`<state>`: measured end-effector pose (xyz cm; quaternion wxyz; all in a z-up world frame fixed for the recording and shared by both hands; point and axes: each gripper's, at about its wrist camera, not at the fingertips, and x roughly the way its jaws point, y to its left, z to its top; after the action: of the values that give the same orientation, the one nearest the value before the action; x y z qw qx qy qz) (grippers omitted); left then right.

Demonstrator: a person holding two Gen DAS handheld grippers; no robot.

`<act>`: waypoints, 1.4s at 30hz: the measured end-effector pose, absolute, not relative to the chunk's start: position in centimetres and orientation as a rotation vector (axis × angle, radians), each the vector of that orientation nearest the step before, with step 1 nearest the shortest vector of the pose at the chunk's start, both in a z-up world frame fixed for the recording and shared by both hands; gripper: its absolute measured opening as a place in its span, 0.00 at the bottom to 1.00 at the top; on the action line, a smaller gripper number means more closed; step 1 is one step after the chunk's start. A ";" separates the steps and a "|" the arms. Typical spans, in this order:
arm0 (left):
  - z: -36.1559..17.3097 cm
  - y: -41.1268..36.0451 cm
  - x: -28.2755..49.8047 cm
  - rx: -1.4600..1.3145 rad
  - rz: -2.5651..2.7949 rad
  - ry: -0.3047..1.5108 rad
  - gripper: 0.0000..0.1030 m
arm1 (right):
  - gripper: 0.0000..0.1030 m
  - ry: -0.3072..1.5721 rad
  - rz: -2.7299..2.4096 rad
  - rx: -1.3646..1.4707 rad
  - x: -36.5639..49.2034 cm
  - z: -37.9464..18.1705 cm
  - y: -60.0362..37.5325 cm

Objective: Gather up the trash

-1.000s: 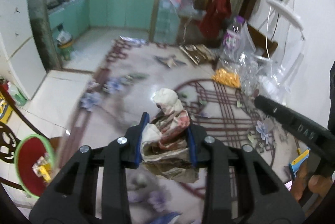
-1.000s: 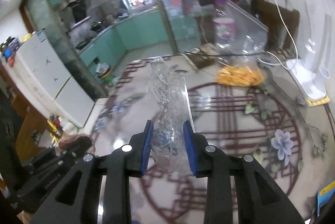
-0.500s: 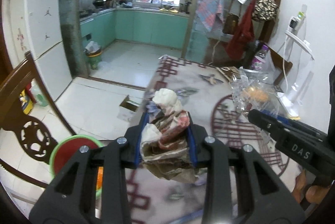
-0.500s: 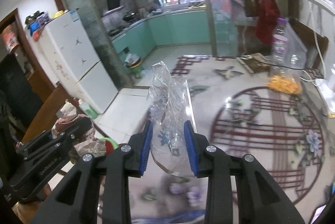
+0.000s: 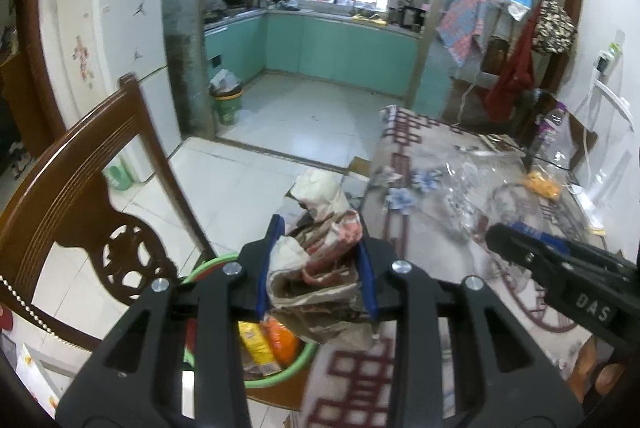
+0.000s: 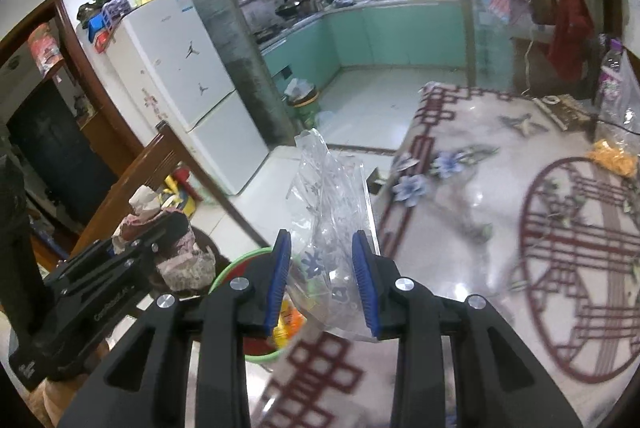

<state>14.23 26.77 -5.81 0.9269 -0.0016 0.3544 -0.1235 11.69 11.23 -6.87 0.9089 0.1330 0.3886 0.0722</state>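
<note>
My left gripper is shut on a crumpled wad of paper, white, brown and red. Below it, on a chair seat by the table's left edge, stands a green-rimmed red bin holding yellow and orange wrappers. My right gripper is shut on a clear plastic wrapper that stands up between the blue pads. In the right wrist view the left gripper with its wad is at the left, and the bin shows under both. The right gripper reaches in from the right of the left wrist view.
A table with a glossy flowered cloth fills the right side, with a clear bag, yellow snacks and a bottle at its far end. A carved wooden chair back rises at left. Beyond are a white fridge and a kitchen waste bin.
Both grippers have swung left from over the table toward its left edge, each keeping its load. The chair and the green-rimmed bin have come into view below them.
</note>
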 end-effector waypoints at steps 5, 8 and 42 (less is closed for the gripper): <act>-7.0 30.0 15.7 -0.023 -0.204 0.755 0.32 | 0.33 0.853 0.189 0.263 13.0 -8.0 14.4; -7.5 31.3 16.4 -0.026 -0.187 0.763 0.32 | 0.34 0.877 0.208 0.260 14.0 -8.7 16.0; -9.3 33.2 19.2 -0.062 -0.148 0.788 0.95 | 0.84 0.838 0.144 0.251 16.4 -8.6 15.4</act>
<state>19.20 33.20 -9.34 0.9202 -0.0302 0.3837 -0.0720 16.41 15.40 -8.65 0.9034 0.1216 0.4052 0.0696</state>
